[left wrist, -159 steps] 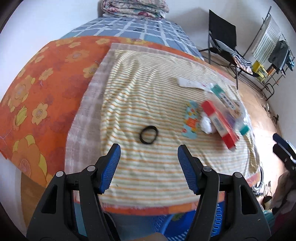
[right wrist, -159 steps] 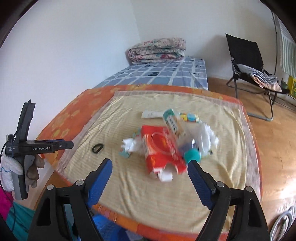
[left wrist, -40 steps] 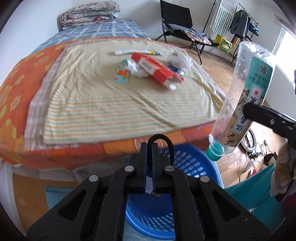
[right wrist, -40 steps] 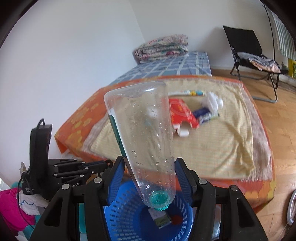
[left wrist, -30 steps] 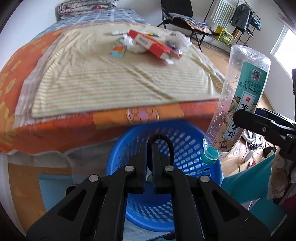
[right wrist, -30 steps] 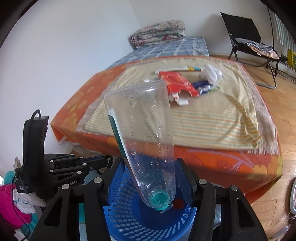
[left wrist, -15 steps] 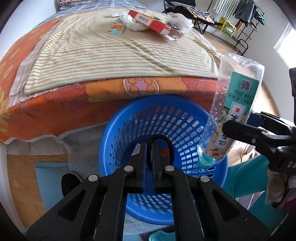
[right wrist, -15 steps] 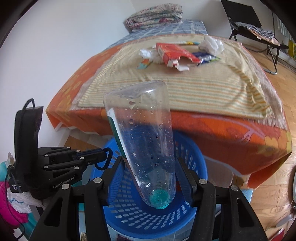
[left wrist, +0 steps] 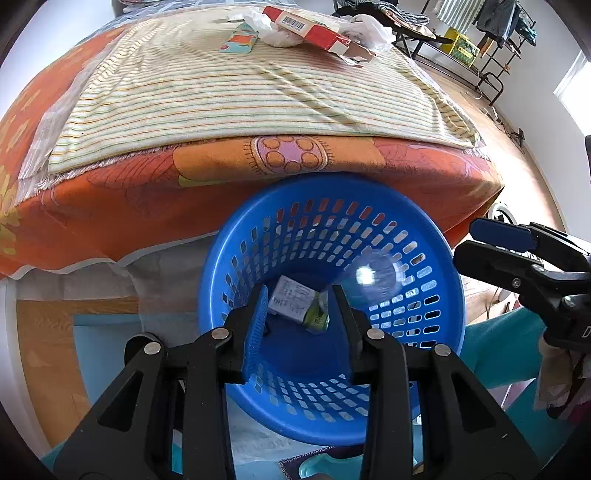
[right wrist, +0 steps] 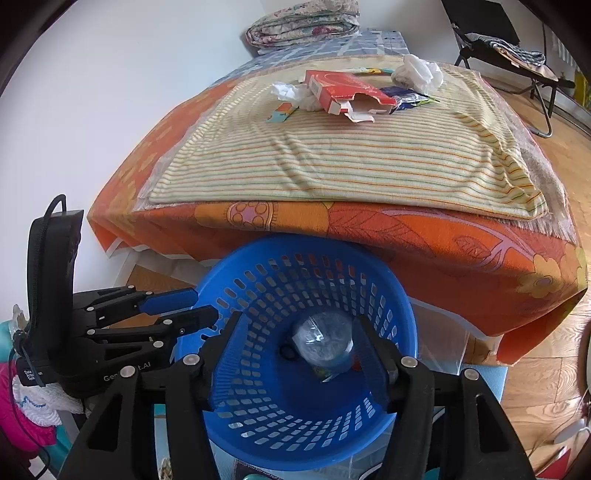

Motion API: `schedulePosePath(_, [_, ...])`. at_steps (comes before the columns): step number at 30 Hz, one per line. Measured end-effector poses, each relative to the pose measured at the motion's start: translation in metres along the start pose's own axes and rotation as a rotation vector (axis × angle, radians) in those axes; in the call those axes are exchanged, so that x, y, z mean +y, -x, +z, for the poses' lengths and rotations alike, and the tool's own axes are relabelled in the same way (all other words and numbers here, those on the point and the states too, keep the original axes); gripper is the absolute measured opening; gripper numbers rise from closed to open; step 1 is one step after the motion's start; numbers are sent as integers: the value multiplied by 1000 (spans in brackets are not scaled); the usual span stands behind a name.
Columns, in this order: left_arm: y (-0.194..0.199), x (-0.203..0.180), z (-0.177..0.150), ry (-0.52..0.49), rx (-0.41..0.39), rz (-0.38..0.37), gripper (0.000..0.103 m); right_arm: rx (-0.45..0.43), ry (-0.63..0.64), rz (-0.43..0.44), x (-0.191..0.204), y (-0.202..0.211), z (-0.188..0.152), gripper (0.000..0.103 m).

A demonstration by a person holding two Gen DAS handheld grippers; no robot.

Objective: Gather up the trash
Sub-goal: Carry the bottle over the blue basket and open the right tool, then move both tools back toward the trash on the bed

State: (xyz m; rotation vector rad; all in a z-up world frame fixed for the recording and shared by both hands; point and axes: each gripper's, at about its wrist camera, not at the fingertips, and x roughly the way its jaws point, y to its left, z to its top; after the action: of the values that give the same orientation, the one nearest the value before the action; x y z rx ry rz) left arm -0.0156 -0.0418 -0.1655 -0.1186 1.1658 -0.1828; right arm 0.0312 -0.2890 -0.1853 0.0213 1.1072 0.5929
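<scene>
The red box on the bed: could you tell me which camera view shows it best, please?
The right wrist view: the red box lies nearer mid-frame, its torn open end facing the camera. In the left wrist view the box sits squeezed at the top edge, showing mainly its barcode side.

Bright daylight all round, soft shadows only. Heavy fisheye bend and black corners in both views. The plastic bottle [left wrist: 375, 275] dropping between the tongs is smeared with motion blur, a white glare spot on it.
</scene>
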Motion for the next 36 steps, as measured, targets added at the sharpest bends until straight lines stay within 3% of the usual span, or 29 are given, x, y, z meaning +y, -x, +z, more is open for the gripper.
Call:
schedulePosePath(7, [5,-3,3,4,-17,-1,34,-13,-4,-10,-1,4,0,63])
schedulePosePath(11, [23,-11,9,-1,-66,-14,34,-37,-25,4,-1,19,3,63])
schedulePosePath(14, [56,-23,19,-16,-158,-35,34,-104,-39,35,5,51,8,63])
schedulePosePath(19, [127,-43,34,-49,-343,-79,35,-293,-9,26,23,139,12,79])
schedulePosePath(22, [173,-56,38,-81,-456,-101,56,-405,-3,18,34,193,10,87])
schedulePosePath(25, [212,-65,41,-111,-544,-115,59,-504,4,13,46,243,6,91])
schedulePosePath(29, [240,-70,49,-140,-593,-106,61,-578,28,-5,63,283,0,92])
schedulePosePath(36, [243,-51,72,-128,-574,-90,61,-600,30,-16,70,289,-7,92])
